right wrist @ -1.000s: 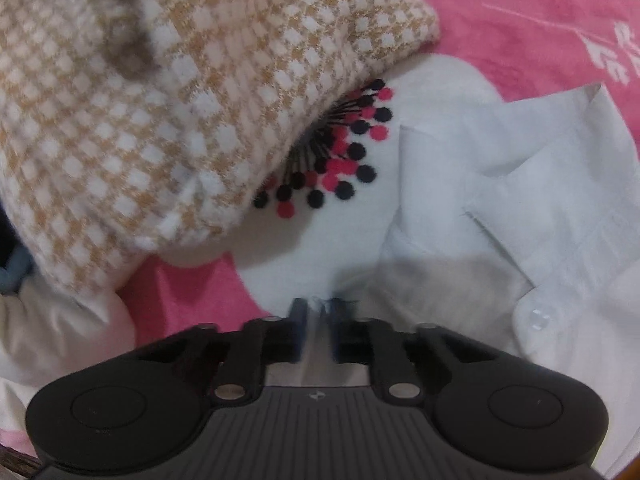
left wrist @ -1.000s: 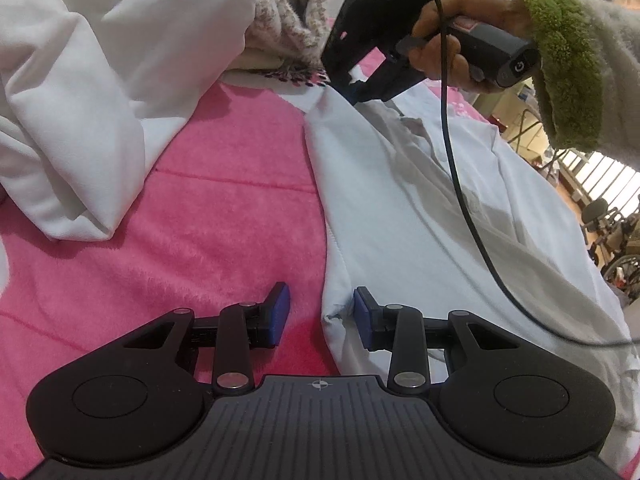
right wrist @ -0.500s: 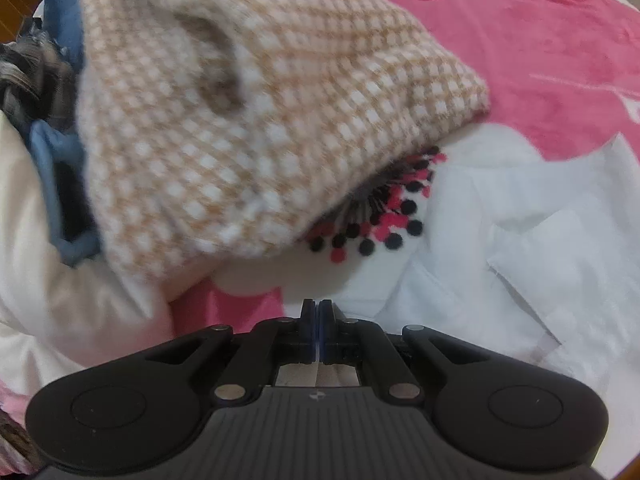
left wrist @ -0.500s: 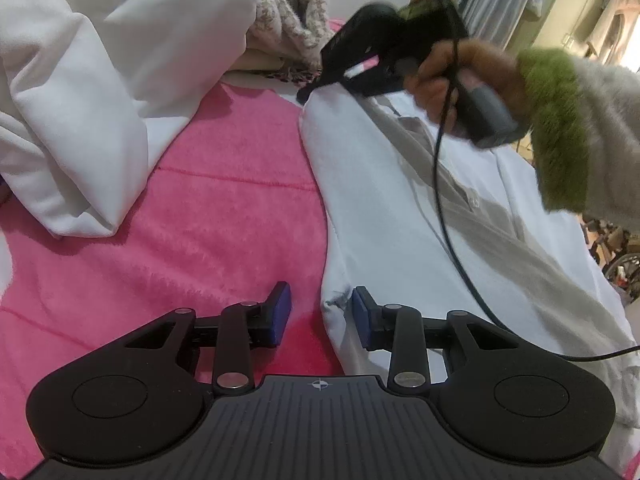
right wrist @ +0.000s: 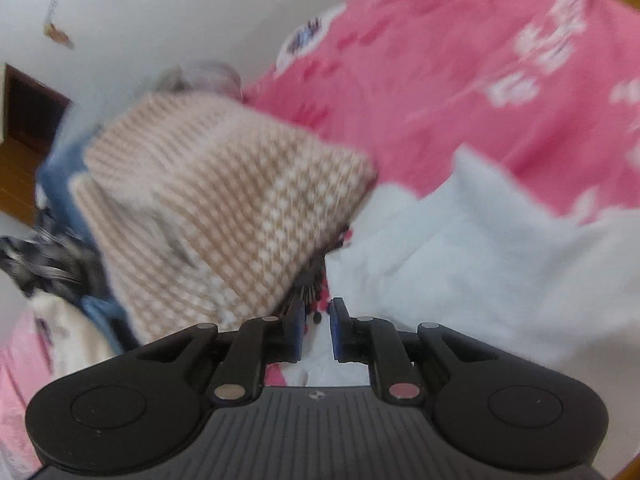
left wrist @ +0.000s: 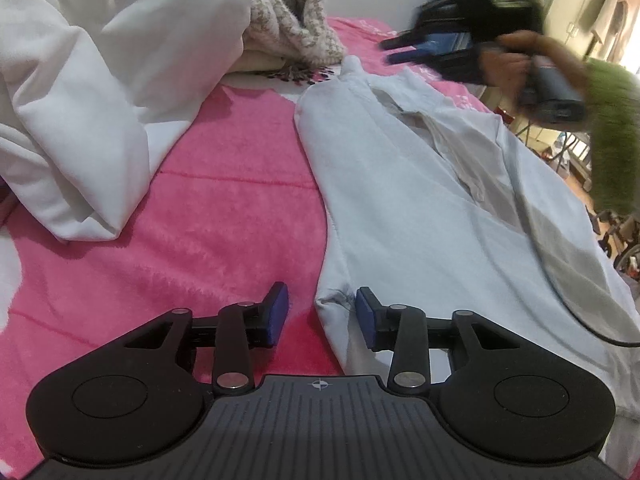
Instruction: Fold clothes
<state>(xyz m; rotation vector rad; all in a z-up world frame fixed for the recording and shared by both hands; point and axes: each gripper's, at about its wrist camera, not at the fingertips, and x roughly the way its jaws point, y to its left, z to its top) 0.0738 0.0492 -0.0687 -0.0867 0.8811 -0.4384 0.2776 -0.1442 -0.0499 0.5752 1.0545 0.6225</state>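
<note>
Here, in the left wrist view, the left gripper sits low over the pink blanket, its pads spread wide with the near edge of the pale shirt between them, unpinched. The shirt lies flat along the blanket, running away toward a knit sweater. A white garment is heaped at the left. The right gripper, blurred, hangs above the shirt's far end, held by a hand in a green sleeve.

In the right wrist view, also blurred, the right gripper's pads stand slightly apart, holding nothing. The sweater lies ahead to the left, the shirt to the right on the blanket.
</note>
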